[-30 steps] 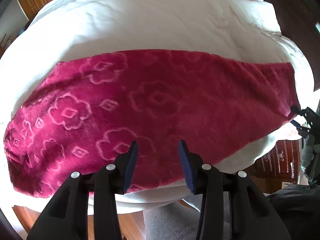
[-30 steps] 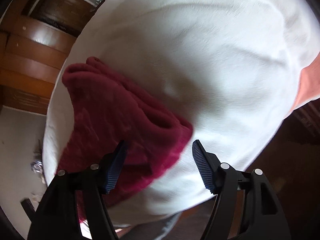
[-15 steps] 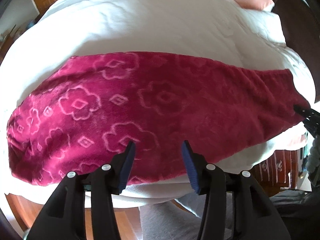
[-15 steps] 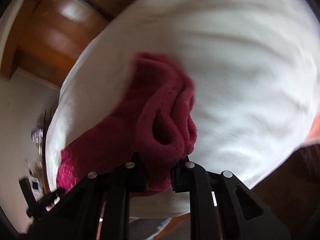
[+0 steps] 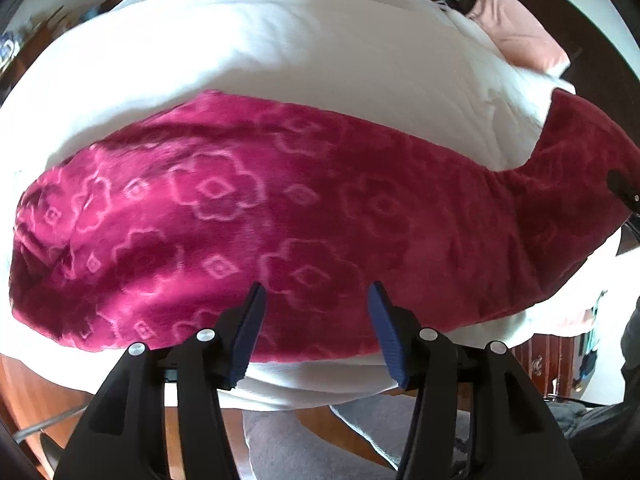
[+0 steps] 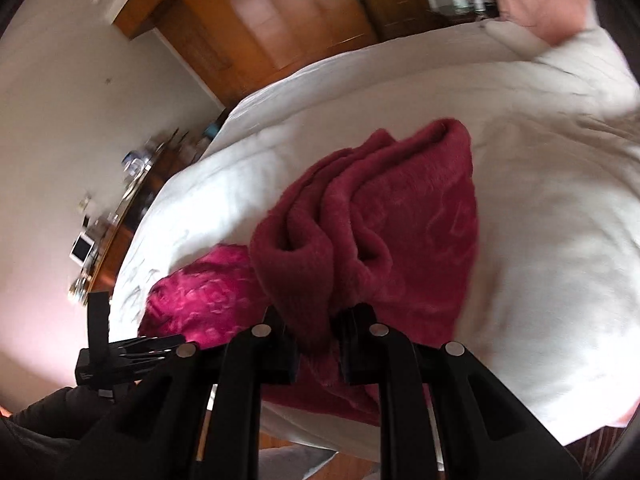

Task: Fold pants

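Across the white bed (image 5: pixel 280 40), left wrist view: crimson flower-patterned pants (image 5: pixel 280 208) lie lengthwise, right end lifted off the cover; left gripper (image 5: pixel 316 300) hovers at their near edge, fingers apart, holding nothing. Right wrist view: right gripper (image 6: pixel 314 320) clamped on a bunched end of the pants (image 6: pixel 380 220), raised above the bed (image 6: pixel 540 200); pink pillow (image 6: pixel 540 0) far right.

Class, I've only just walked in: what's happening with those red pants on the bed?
A person holding two claws is folding fleecy red pants spread across a white-covered bed. The right claw is shut on one end of the pants and holds that end raised off the bedding. The left claw hangs open over the near edge of the pants, gripping nothing. The fold is not yet laid down.
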{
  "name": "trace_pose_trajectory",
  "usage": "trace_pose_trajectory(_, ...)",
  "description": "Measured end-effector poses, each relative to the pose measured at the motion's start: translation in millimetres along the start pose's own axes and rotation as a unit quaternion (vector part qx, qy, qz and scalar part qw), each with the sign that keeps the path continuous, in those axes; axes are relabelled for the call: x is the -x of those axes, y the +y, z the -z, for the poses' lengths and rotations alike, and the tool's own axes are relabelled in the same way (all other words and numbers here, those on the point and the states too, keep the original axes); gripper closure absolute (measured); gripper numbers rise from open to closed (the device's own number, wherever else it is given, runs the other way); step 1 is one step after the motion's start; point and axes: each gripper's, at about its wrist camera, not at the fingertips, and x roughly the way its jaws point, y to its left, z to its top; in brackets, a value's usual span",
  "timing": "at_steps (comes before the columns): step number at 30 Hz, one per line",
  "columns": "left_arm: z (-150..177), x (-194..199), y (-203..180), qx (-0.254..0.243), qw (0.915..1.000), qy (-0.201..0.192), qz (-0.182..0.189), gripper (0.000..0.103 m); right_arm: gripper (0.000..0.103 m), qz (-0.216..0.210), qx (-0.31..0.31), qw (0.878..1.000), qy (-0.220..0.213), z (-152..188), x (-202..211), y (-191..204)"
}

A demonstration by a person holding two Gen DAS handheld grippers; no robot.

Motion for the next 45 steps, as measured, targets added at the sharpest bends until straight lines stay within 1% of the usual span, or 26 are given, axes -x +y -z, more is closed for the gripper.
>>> trace_pose_trajectory(2, -0.3, 4.2, 16.9, 0.010, 0.9999, -0.003, 0.001, 0.049, 0.088, -0.009, 0.006, 1.000, 0.011, -1.0, -12.8, 20.1)
trace_pose_trajectory(5, 2.0, 11.0, 47.4, 0.030, 0.9995, -0.010, 0.004, 0.048, 0.088, -0.017, 0.020, 0.999, 0.025, -11.1, -48.5, 65.4)
trace_pose_trajectory(12, 20.5, 18.5, 128.8, 0.080, 0.9968, -0.004, 0.005, 0.048, 0.088, -0.030, 0.046, 0.997, 0.056, -18.7, -103.9, 141.2)
trace_pose_trajectory(13, 23.2, 19.9, 140.6, 0.086, 0.9963, -0.003, 0.005, 0.048, 0.088, -0.033, 0.047, 0.997, 0.059, -19.7, -104.6, 143.8)
trace_pose_trajectory(14, 25.3, 21.1, 152.5, 0.092, 0.9958, -0.002, 0.006, 0.048, 0.088, -0.035, 0.049, 0.996, 0.062, -22.6, -114.2, 159.8)
trace_pose_trajectory(20, 38.3, 28.6, 208.8, 0.118, 0.9930, -0.001, 0.003, 0.048, 0.088, -0.058, 0.071, 0.993, 0.080, -23.3, -154.7, 221.9)
trace_pose_trajectory(23, 47.7, 31.5, 244.4, 0.140, 0.9902, 0.002, -0.003, 0.048, 0.088, -0.073, 0.088, 0.989, 0.093, -17.4, -178.1, 255.6)
trace_pose_trajectory(27, 59.1, 34.0, 275.5, 0.161, 0.9869, 0.006, -0.010, 0.048, 0.088, -0.087, 0.108, 0.984, 0.113, -6.2, -202.2, 287.7)
trace_pose_trajectory(31, 69.1, 37.4, 295.9, 0.171, 0.9852, 0.008, -0.012, 0.048, 0.088, -0.086, 0.136, 0.978, 0.136, 9.7, -223.5, 308.4)
trace_pose_trajectory(36, 74.0, 35.0, 307.1, 0.174, 0.9846, 0.014, -0.009, 0.048, 0.088, -0.071, 0.151, 0.972, 0.168, 32.9, -248.0, 311.8)
trace_pose_trajectory(39, 74.3, 33.3, 310.1, 0.172, 0.9849, 0.018, -0.005, 0.048, 0.088, -0.063, 0.157, 0.968, 0.184, 46.0, -263.2, 314.9)
trace_pose_trajectory(44, 69.0, 29.1, 309.1, 0.164, 0.9862, 0.020, -0.001, 0.048, 0.088, -0.053, 0.182, 0.961, 0.203, 69.0, -290.3, 332.4)
trace_pose_trajectory(45, 64.8, 28.2, 308.6, 0.162, 0.9865, 0.020, 0.000, 0.048, 0.084, -0.051, 0.185, 0.959, 0.209, 72.1, -293.3, 331.5)
